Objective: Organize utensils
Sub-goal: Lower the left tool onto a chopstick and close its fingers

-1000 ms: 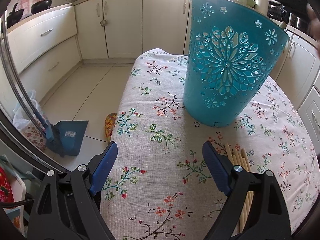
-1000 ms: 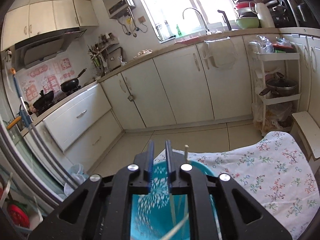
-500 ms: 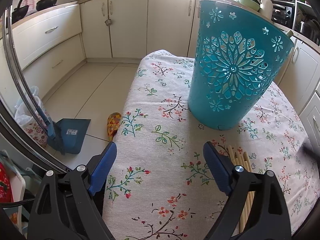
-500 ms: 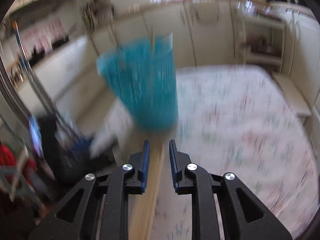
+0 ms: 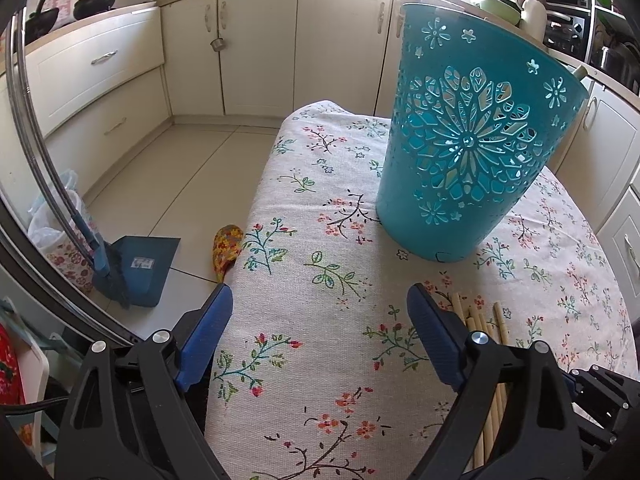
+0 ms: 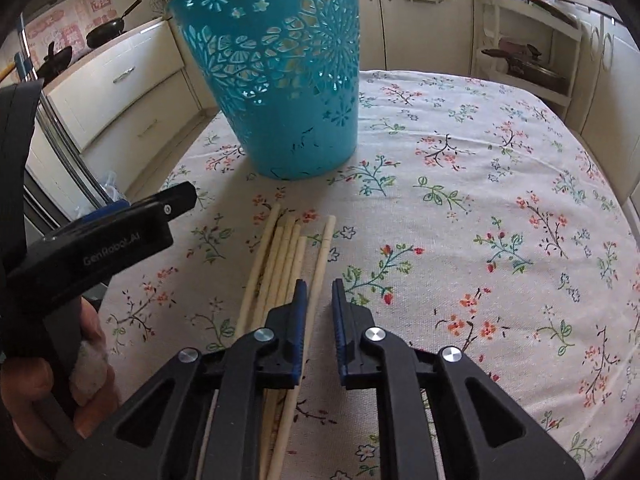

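Note:
A teal cut-out plastic bucket point(image 5: 464, 152) point(image 6: 280, 80) stands upright on the flowered tablecloth point(image 6: 460, 208). One chopstick tip point(image 5: 580, 71) pokes over its rim. Several pale wooden chopsticks point(image 6: 280, 256) point(image 5: 476, 320) lie side by side in front of it. My right gripper point(image 6: 319, 286) hovers just over their near ends; its jaws are closing to a narrow gap with only cloth showing between them, and one chopstick runs under its left finger. My left gripper point(image 5: 318, 296) stands wide open over bare cloth left of the chopsticks, holding nothing; its finger point(image 6: 120, 232) also shows in the right wrist view.
The table's left edge point(image 5: 256, 208) drops to a tiled floor with a blue dustpan point(image 5: 140, 264) and a yellow patterned slipper point(image 5: 226, 248). Cream cabinets point(image 5: 256, 48) ring the room. A white shelf rack point(image 6: 520, 40) stands beyond the table's far right. A hand point(image 6: 40, 392) grips the left tool.
My right gripper has come down from above the bucket's mouth to just over the chopsticks on the cloth. The left gripper has stayed where it was, still wide open.

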A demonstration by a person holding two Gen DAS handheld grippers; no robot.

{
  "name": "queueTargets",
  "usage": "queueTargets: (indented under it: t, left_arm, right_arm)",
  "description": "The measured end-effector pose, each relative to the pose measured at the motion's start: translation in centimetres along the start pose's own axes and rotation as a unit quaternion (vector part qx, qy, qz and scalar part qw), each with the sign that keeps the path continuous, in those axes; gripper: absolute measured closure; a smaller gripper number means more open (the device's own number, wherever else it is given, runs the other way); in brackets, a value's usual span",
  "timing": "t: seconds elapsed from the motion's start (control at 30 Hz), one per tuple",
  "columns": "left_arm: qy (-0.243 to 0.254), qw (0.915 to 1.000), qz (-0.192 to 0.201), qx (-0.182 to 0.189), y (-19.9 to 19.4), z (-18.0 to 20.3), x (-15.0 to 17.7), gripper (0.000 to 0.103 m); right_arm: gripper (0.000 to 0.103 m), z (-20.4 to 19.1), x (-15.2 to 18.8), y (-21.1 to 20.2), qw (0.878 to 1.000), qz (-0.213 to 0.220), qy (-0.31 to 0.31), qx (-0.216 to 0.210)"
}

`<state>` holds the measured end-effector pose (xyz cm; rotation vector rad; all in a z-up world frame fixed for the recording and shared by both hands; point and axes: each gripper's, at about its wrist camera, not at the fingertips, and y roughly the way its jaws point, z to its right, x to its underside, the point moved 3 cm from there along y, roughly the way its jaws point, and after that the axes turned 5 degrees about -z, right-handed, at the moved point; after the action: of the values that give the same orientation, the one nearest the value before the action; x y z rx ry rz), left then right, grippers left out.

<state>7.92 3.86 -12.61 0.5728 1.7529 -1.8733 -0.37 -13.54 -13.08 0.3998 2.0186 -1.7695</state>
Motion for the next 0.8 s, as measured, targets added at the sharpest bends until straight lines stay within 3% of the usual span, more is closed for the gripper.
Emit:
queueTargets:
  t: [0.17, 0.4, 0.57, 0.8]
  left_arm:
    - [0.028, 0.9995, -0.010, 0.010, -0.1, 1.0, 0.4, 0.018]
    - [0.062, 0.9961, -0.040, 0.048, -0.6, 3.6, 2.1, 0.018]
    - [0.077, 0.9947, -0.050, 0.047, -0.3, 4.9, 2.4, 0.018]
    - [0.088, 0.9937, -0.068, 0.015, 0.5, 5.2, 2.6, 0.018]
  right_arm:
    - [0.094, 0.1, 1.2, -1.1, 1.000, -0.008, -0.018, 0.006]
    - [0.097, 3.1, 2.0, -2.0, 1.000, 0.005, 0.030, -0.005]
    - [0.097, 3.4, 2.1, -2.2, 0.999, 0.008, 0.034, -0.015]
    - [0.097, 3.6, 2.1, -2.2, 0.999, 0.007, 0.041, -0.029]
